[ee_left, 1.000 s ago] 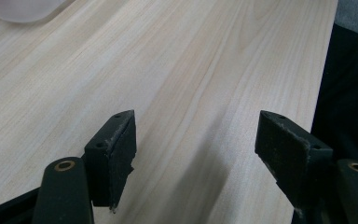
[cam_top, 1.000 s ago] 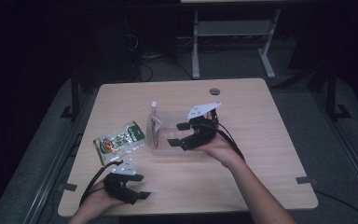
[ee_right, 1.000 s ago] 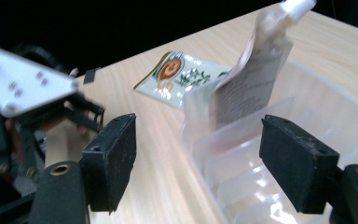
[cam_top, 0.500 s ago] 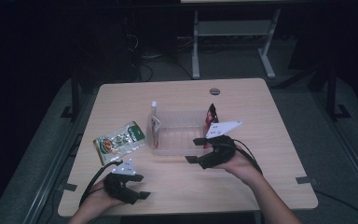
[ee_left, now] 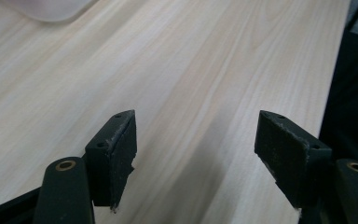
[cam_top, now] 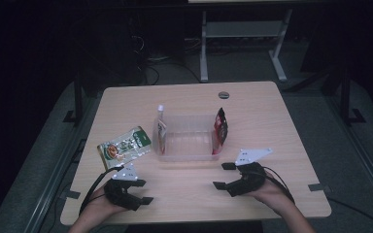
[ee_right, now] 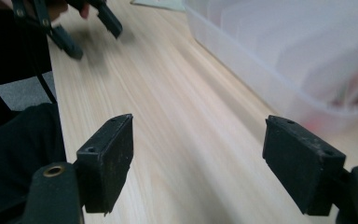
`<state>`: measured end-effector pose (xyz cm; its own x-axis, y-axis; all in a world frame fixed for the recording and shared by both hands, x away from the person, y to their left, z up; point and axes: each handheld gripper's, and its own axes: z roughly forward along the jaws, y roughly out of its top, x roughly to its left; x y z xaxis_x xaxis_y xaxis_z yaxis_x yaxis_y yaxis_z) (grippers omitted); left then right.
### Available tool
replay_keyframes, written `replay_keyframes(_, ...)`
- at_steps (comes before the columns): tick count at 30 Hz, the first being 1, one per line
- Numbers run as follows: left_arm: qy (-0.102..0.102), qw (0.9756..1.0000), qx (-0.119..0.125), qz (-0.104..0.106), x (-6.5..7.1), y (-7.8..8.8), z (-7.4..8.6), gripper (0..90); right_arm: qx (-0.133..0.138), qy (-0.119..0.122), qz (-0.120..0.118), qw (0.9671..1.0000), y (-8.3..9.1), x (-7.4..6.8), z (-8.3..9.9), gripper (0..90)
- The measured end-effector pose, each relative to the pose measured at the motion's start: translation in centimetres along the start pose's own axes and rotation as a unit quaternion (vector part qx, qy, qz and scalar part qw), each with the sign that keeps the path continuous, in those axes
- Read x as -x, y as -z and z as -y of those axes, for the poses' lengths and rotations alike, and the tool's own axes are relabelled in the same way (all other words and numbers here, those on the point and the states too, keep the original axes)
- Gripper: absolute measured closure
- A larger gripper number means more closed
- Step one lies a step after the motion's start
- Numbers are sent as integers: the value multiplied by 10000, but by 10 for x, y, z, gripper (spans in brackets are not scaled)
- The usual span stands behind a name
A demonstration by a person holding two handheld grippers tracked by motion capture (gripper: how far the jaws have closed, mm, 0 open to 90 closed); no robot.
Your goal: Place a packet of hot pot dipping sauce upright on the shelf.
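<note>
A clear plastic bin (cam_top: 187,154) stands mid-table. A red packet (cam_top: 220,128) leans upright against its right wall, and a white sachet with a cap (cam_top: 161,128) stands at its left wall. A green snack packet (cam_top: 124,145) lies flat on the table to the bin's left. My right gripper (cam_top: 222,175) is low over the wood in front of the bin's right corner. Its jaws are open with nothing between them and have just been opening slightly; in the right gripper view (ee_right: 198,158) the bin (ee_right: 270,60) is ahead on the right. My left gripper (cam_top: 144,191) rests near the front left edge, open and empty (ee_left: 196,154).
The wooden table (cam_top: 252,111) has a small round grommet (cam_top: 223,94) at the back. Cables trail from both grippers over the front edge. The left gripper (ee_right: 88,23) appears far off in the right gripper view. Dark floor and a desk frame lie beyond the table.
My right gripper has moved from over the bin toward the front right of the table and lower. The red packet stays behind in the bin. The left gripper has not moved.
</note>
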<state>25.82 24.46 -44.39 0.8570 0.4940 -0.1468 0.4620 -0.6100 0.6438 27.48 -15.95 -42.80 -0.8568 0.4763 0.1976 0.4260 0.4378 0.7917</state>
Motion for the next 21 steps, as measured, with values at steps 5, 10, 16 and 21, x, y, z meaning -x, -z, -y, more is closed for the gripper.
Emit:
replay_keyframes(5,80,9997,127,-214,-9,11,-4,296,-41,-211,35,9998,10,-5,22,234)
replay_keyframes(10,72,9981,159,-588,-25,23,-6,300,-106,-187,108,9997,20,-14,33,218)
replay_keyframes(16,193,9945,180,-1012,-48,36,-8,306,-102,-169,155,9997,24,-14,37,217)
replay_keyframes(21,351,9900,267,-1336,-77,48,-10,310,-174,-179,114,9996,21,-15,38,217)
